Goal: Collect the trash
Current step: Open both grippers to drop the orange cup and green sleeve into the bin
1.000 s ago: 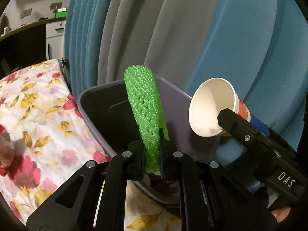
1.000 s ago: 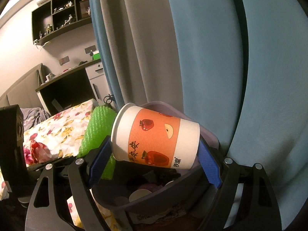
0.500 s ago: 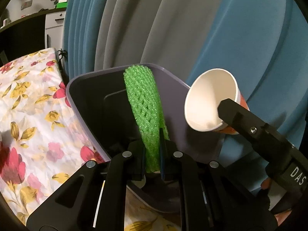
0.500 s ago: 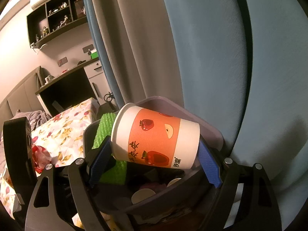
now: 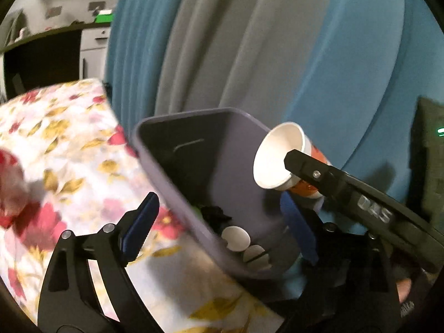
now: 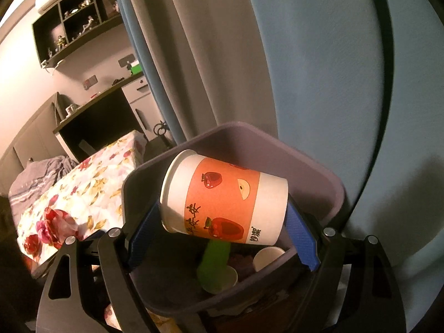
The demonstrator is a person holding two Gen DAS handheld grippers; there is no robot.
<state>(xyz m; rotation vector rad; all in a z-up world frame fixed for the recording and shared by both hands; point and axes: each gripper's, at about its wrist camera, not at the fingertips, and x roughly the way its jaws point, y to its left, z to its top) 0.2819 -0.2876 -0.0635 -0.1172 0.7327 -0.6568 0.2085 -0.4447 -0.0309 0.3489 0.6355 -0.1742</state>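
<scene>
1 paper cup point(image 6: 224, 202) clamped sideways in my right gripper point(image 6: 222, 233) above the bin point(image 6: 319, 172); left gripper point(image 5: 219, 222) opening, empty. Release only when centred over the bin mouth.

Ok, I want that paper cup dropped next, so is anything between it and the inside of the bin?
Nothing visible blocks it. The paper cup, lying sideways in the right gripper, hangs over the open mouth of the bin. Below it lie only a green foam net and some other cups, well under the rim.
</scene>
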